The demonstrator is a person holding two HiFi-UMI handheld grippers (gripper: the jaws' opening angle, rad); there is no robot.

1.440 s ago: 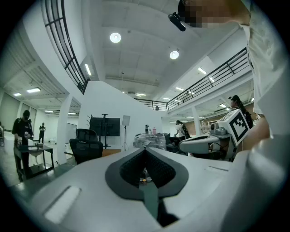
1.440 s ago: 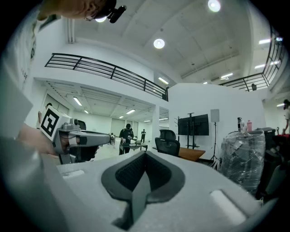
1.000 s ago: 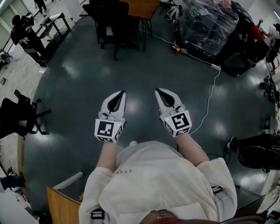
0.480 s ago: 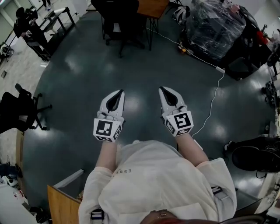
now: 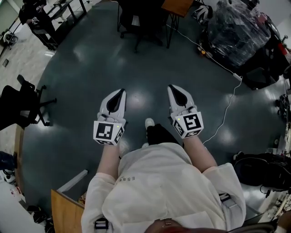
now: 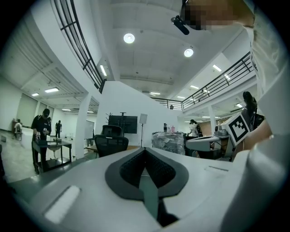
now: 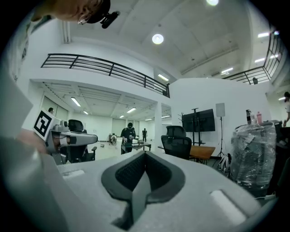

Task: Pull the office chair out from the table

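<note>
Subject: the office chair, black, with a high back. It stands at the far edge of the head view, drawn up against the wooden table. From both gripper views I read its back as turned roughly toward me, though I cannot tell the exact angle. It is untouched and well apart from both tools, so I judge the pull not yet begun.

Left gripper: jaws closed together, nothing between them, pointing level toward the chair. Right gripper: likewise closed and empty, level, beside the left with a gap between the two. My shoe shows on the dark floor between them.

Surroundings: a white cable runs across the floor on my right from a power strip up toward the table legs. A plastic-wrapped bundle stands to the right of the table. A second black chair sits off to my left, clear of the route.

Risks, as I judge them:
- Both sets of jaws are shut. If I arrive without opening them, they will butt the backrest and push the chair further under the table.
- The cable passes near the table. A castor or my foot could catch it during the pull.
- The chair probably rolls freely. A grip on one side only would swing it into a table leg.
- The floor is glossy, so stepping backward under load invites a slip.
</note>
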